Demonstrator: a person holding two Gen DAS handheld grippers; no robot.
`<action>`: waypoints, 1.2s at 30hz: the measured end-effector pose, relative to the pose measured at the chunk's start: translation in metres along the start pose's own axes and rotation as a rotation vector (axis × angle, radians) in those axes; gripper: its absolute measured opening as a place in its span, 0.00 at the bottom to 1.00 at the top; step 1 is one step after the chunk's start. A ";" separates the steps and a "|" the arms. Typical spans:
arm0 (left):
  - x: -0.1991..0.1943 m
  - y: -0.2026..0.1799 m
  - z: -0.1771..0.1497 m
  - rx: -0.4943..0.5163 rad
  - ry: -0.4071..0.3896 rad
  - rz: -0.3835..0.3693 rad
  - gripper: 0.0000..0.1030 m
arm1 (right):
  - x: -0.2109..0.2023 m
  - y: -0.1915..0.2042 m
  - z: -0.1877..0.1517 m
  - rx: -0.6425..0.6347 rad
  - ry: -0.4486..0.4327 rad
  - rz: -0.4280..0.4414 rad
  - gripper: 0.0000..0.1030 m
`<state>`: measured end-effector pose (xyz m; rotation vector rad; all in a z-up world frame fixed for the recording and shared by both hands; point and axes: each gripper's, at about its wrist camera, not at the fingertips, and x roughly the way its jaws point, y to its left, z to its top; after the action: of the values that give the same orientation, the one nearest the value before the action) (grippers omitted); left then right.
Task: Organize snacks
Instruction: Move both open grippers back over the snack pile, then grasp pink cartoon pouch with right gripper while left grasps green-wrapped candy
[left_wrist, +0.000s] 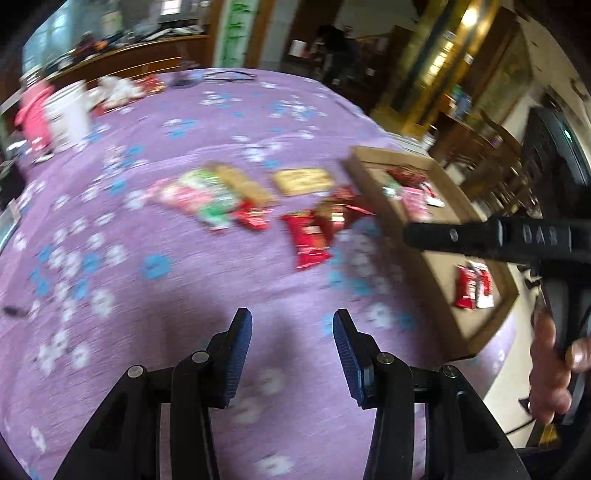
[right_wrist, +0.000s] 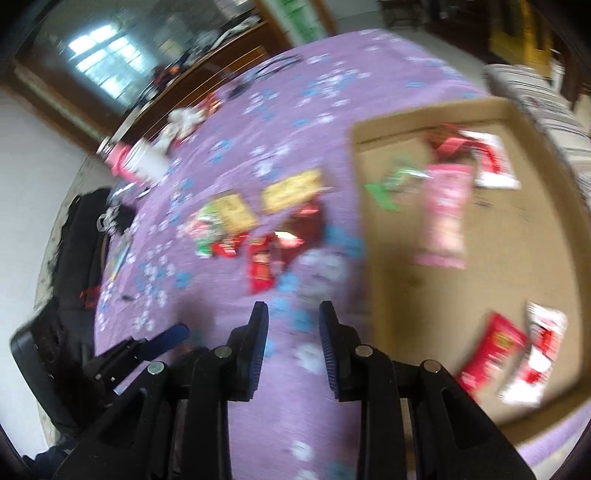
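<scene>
Purple bedspread (right_wrist: 236, 122); cardboard tray (right_wrist: 532, 110) holds pink packet (right_wrist: 445, 214), red packets (right_wrist: 493, 350).

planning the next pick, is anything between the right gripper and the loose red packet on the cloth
Nothing visible is. The right gripper is empty, and only bare purple cloth lies between it and the red packet. The other loose snacks lie beyond the packet, and the cardboard tray sits off to the right, out of that line.
</scene>
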<state>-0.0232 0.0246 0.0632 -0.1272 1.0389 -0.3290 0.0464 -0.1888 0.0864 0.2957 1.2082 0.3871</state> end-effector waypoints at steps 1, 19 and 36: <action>-0.004 0.008 -0.003 -0.012 -0.003 0.009 0.46 | 0.009 0.012 0.007 -0.019 0.012 0.009 0.27; -0.050 0.137 -0.056 -0.233 -0.016 0.158 0.47 | 0.158 0.113 0.084 -0.242 0.177 0.035 0.36; -0.032 0.132 -0.039 -0.222 -0.007 0.113 0.47 | 0.146 0.150 0.002 -0.372 0.305 0.183 0.22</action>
<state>-0.0440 0.1618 0.0362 -0.2674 1.0694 -0.1101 0.0722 0.0103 0.0274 0.0235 1.3803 0.8265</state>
